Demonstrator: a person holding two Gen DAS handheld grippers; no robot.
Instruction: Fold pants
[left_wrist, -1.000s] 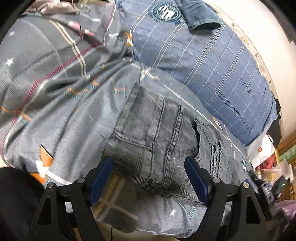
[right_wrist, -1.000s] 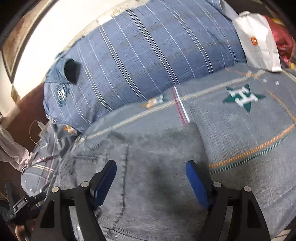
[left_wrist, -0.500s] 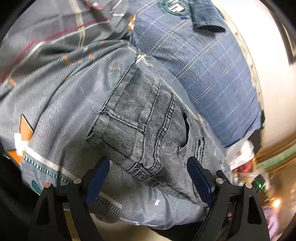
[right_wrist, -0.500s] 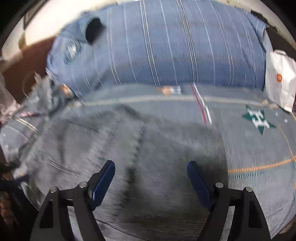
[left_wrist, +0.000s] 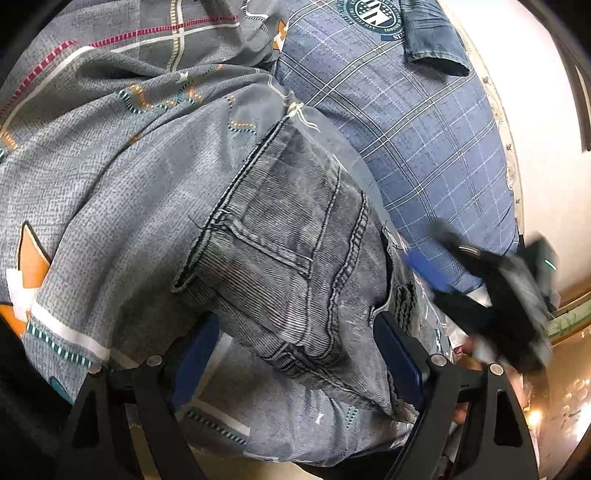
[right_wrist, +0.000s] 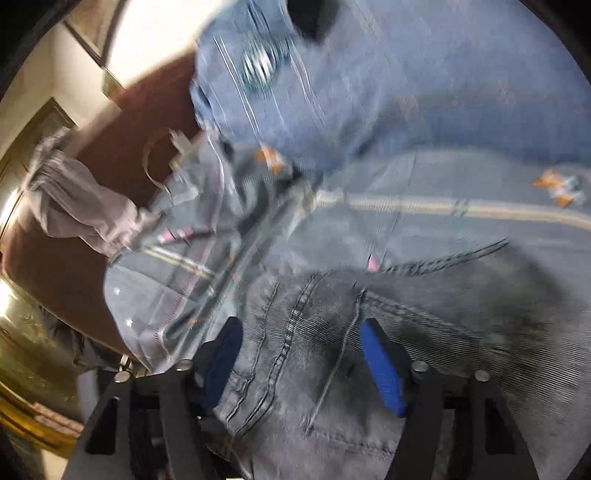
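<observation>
Bedding covers the whole scene: a grey quilt (left_wrist: 122, 206) with stars and stripes lies over the bed, and a big blue pillow (left_wrist: 417, 122) sits along the far edge. On the quilt, close to the near edge of the bed, lie the pants (left_wrist: 295, 266), dark grey jeans already folded into a thick stack with a seam and a pocket on top. They rest flat there, probably so the next fold can be made on a soft, wide place. The left tool (left_wrist: 295, 350) hangs low over the near end of the pants with its blue pads spread wide, one on each side of the stack, and they do not press on the cloth. It looks ready to pinch that end. The right tool (right_wrist: 301, 362) shows in the left view as a dark blur by the pillow side of the pants. Its pads have just been closing, and the pants' cloth and seam lie between them, but the picture is too blurry to tell if they pinch it yet. Both tools seem set on the pants so each can lift one side and fold it evenly.
</observation>
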